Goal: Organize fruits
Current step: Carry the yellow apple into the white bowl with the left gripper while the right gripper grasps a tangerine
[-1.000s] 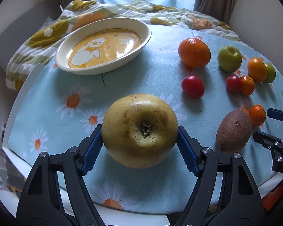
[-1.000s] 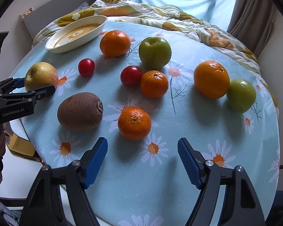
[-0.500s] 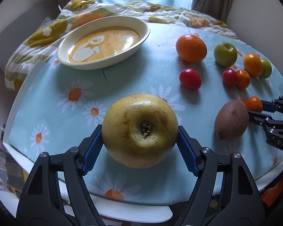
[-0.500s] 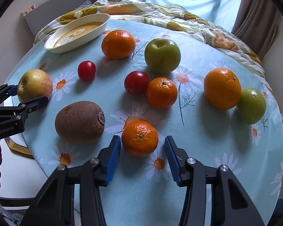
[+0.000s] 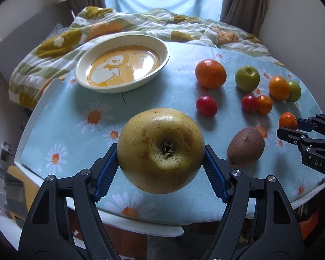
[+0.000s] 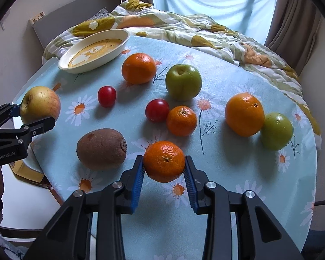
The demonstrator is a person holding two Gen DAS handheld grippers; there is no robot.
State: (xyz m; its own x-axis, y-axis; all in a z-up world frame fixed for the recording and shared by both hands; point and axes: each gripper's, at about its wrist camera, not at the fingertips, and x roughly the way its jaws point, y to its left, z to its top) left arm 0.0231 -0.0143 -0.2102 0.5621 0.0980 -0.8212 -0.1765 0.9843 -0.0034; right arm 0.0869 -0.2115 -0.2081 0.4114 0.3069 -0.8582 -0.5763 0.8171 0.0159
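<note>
My left gripper (image 5: 161, 160) is shut on a large yellow apple (image 5: 160, 149) and holds it above the table's near left edge; the apple (image 6: 40, 105) also shows in the right wrist view. My right gripper (image 6: 164, 165) is shut on a small mandarin (image 6: 164, 161) near the front of the table; the mandarin (image 5: 288, 121) also shows in the left wrist view. A cream oval dish (image 5: 122, 61) with a yellow bear print stands empty at the far left. A brown kiwi (image 6: 101, 148) lies just left of the right gripper.
On the daisy tablecloth (image 6: 238, 173) lie two oranges (image 6: 139, 68) (image 6: 244, 114), two green apples (image 6: 183, 82) (image 6: 276, 131), two red plums (image 6: 106, 96) (image 6: 157, 110) and another mandarin (image 6: 181, 120). A patterned quilt (image 6: 184, 28) lies behind the table.
My right gripper moved forward around the small mandarin and closed on it. My left gripper rose with the yellow apple.
</note>
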